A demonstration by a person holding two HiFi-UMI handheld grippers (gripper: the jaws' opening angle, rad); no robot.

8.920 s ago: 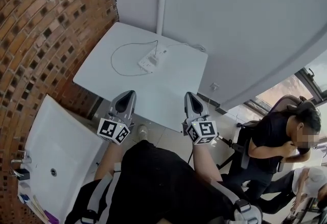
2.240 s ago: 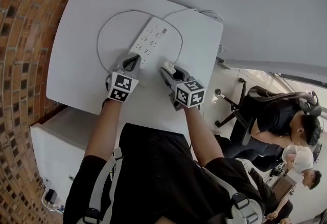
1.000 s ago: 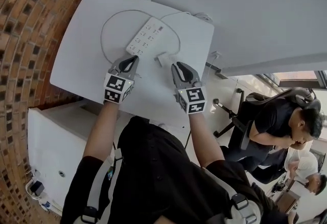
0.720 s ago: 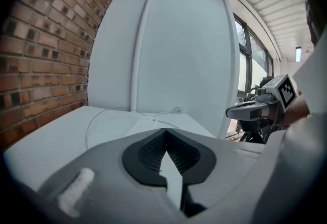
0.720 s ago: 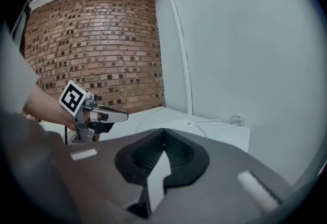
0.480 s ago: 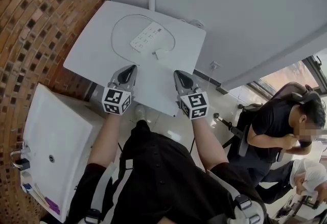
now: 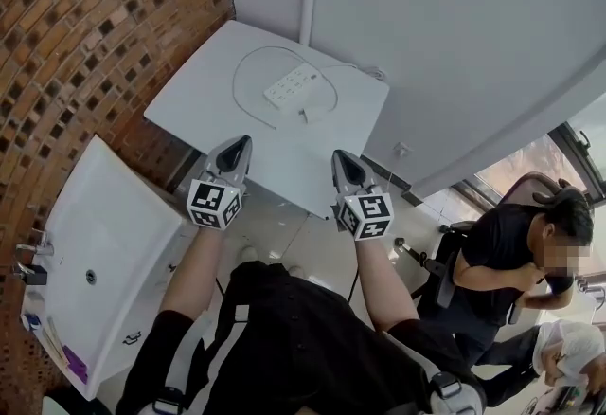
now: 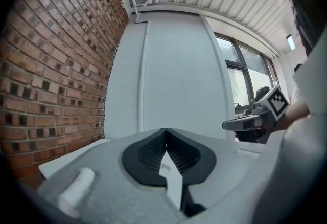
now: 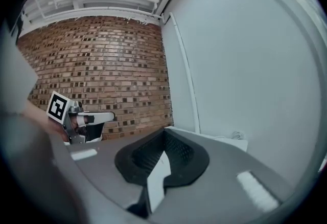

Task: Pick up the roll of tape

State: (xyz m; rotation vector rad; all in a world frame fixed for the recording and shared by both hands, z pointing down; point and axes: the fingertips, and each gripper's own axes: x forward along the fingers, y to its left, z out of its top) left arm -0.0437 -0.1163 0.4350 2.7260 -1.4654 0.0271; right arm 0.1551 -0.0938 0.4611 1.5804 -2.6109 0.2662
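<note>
From where I stand there's no roll of tape to be seen. The white table carries only the power strip, its thin cable looping round it, and a small white plug just beside the strip on the side nearer the person. If the roll is in the room, it lies somewhere these views don't reach.

Both pairs of tongs hang in the air, well back from the power strip and about over the table's near edge. The left tongs are pressed together with nothing in them. The right tongs are the same, tips met and empty. Each looks out level at the wall behind the strip.

As for the roll itself, I'd guess it's light and fairly stiff, a ring that holds its shape under a pinch. The outer face may be slick and the cut end tacky. The sound hold would be one tong through the core and the other on the outside, clamping the wall of the ring. Squeezing across the whole width could let it roll or pop free. It would likely need tipping up first if it lies flat.
</note>
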